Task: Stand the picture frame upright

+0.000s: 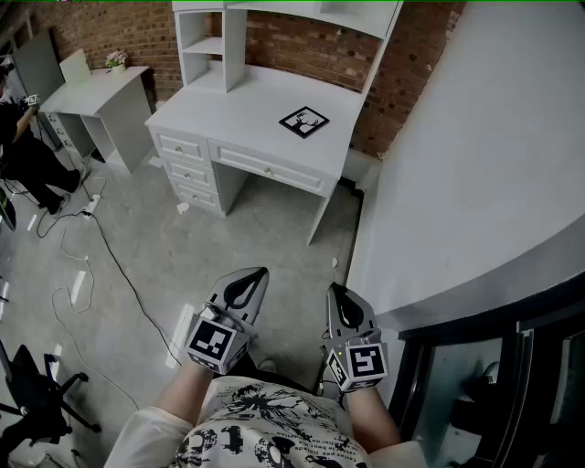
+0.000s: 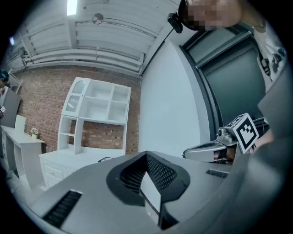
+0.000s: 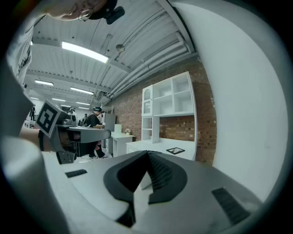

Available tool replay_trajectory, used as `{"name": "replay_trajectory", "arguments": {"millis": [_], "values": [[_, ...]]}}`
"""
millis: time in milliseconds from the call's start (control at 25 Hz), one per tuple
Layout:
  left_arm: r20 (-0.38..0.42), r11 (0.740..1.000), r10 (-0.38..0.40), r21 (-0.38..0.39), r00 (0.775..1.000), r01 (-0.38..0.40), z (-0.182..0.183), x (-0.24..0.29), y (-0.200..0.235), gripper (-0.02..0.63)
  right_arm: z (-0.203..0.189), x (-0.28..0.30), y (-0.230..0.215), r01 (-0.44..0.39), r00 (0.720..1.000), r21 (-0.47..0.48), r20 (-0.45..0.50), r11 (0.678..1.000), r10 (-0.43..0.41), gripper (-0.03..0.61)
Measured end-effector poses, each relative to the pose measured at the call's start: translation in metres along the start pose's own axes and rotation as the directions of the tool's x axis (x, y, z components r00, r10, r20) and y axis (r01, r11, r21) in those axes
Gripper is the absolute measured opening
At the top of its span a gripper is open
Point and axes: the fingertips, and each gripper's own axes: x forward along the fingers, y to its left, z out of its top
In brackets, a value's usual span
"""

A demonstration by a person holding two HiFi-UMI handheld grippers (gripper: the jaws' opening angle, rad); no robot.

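Observation:
A black-framed picture frame [image 1: 304,122] lies flat on the right part of the white desk [image 1: 228,119], far ahead of me across the floor. It shows small and flat in the right gripper view too, as the picture frame [image 3: 175,150] on the desk top. My left gripper [image 1: 245,283] and right gripper [image 1: 345,302] hang side by side close to my body, over the concrete floor, well short of the desk. Both are shut with nothing between the jaws.
A white hutch with shelves [image 1: 274,23] stands on the desk against the brick wall. A large white wall panel [image 1: 475,164] runs along the right. A second white table [image 1: 96,96] stands at left, with a seated person [image 1: 23,146] and cables [image 1: 82,274] on the floor.

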Motion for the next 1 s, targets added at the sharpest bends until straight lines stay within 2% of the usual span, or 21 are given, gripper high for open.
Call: {"name": "replay_trajectory", "arguments": {"millis": [280,560,1000], "values": [[-0.014,1.0,-0.021,-0.001,1.0,0.021,-0.011,0.009,0.004,0.012,-0.01,0.008,-0.003,-0.001,1.0,-0.02,-0.029,1.0,0.0,0.0],[-0.014,1.0,-0.03,-0.008,0.999,0.029,-0.014,0.016,0.012,0.012,-0.014,0.018,-0.005,0.016,1.0,0.061,-0.022,0.998,-0.015,0.0],[-0.016,1.0,-0.026,-0.017,1.0,0.026,-0.019,0.032,0.043,0.012,-0.016,0.049,-0.012,0.044,0.998,0.069,-0.039,0.997,-0.041,0.002]]}}
